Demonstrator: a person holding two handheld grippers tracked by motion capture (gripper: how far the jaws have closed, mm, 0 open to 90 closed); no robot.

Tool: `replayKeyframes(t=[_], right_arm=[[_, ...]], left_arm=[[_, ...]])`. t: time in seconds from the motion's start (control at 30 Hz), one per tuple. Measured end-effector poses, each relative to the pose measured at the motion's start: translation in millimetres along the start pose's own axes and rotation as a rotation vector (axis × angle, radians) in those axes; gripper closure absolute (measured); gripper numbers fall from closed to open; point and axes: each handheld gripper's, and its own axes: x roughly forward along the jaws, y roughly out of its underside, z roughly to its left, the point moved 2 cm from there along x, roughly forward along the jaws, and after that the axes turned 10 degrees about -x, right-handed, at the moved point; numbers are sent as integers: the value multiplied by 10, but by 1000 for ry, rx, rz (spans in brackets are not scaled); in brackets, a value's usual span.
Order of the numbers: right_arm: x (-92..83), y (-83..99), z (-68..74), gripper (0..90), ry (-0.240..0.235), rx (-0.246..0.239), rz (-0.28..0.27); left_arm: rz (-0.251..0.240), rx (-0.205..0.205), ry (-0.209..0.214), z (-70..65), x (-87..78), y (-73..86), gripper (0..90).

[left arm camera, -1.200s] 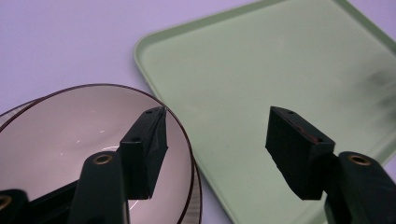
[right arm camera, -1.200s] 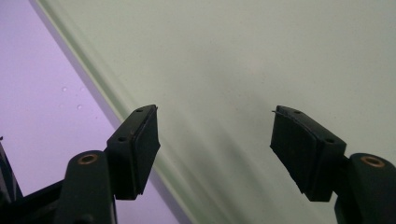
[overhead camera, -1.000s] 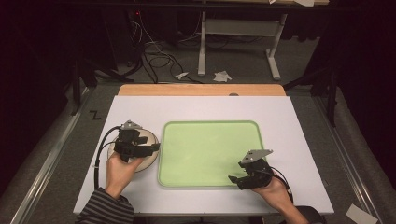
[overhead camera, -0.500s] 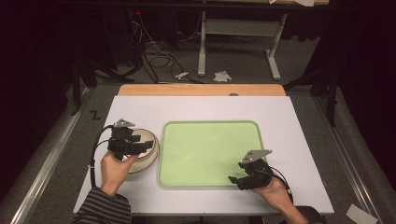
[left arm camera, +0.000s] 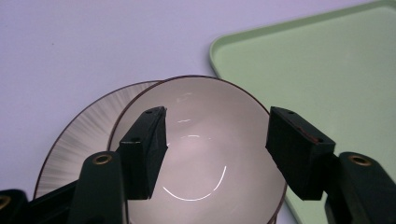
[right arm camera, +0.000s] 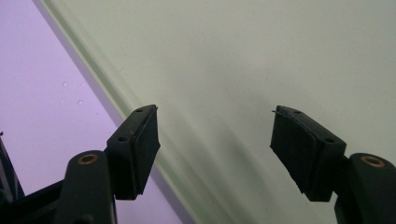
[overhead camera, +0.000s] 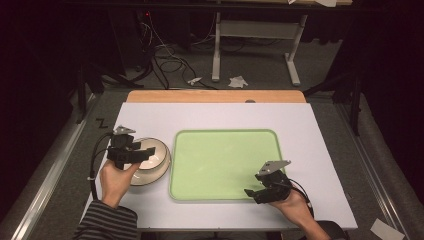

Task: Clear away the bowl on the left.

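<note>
A cream bowl [left arm camera: 201, 158] with a thin dark rim rests on a plate [left arm camera: 77, 137] with a streaked rim, at the table's left [overhead camera: 152, 161]. My left gripper [left arm camera: 217, 116] hovers over the bowl's near side, open, with nothing between the jaws; in the high view it [overhead camera: 142, 152] reaches in from the bowl's left. A bare light green tray [overhead camera: 225, 162] lies in the middle of the table. My right gripper [overhead camera: 255, 192] is open at the tray's front right edge, its jaws [right arm camera: 215, 112] straddling the tray rim [right arm camera: 135, 93] with nothing held.
The white table top [overhead camera: 215, 115] has a wooden strip [overhead camera: 215, 96] along its far edge. Beyond it are a desk frame [overhead camera: 255, 45], cables [overhead camera: 165, 60] and paper scraps [overhead camera: 237, 81] on the floor. The tray's left edge [left arm camera: 224, 60] lies close beside the plate.
My left gripper has drawn back to the left, so more of the bowl is uncovered. The right gripper has not moved.
</note>
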Motion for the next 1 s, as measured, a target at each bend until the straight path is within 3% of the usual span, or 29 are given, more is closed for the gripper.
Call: replayKeyframes(t=[0.3,0.53,0.67,1.0], right_arm=[[2,-2,10,337,2,10,3],[0,0,6,337,0,5,2],[2,-1,8,338,1,4,2],[7,-6,18,337,-1,15,5]], left_arm=[[-19,-37,-39,174,-46,-4,387],[-16,-91,-47,324,-39,12,387],[8,-116,-48,384,2,33,391],[80,-130,-61,438,144,71,403]])
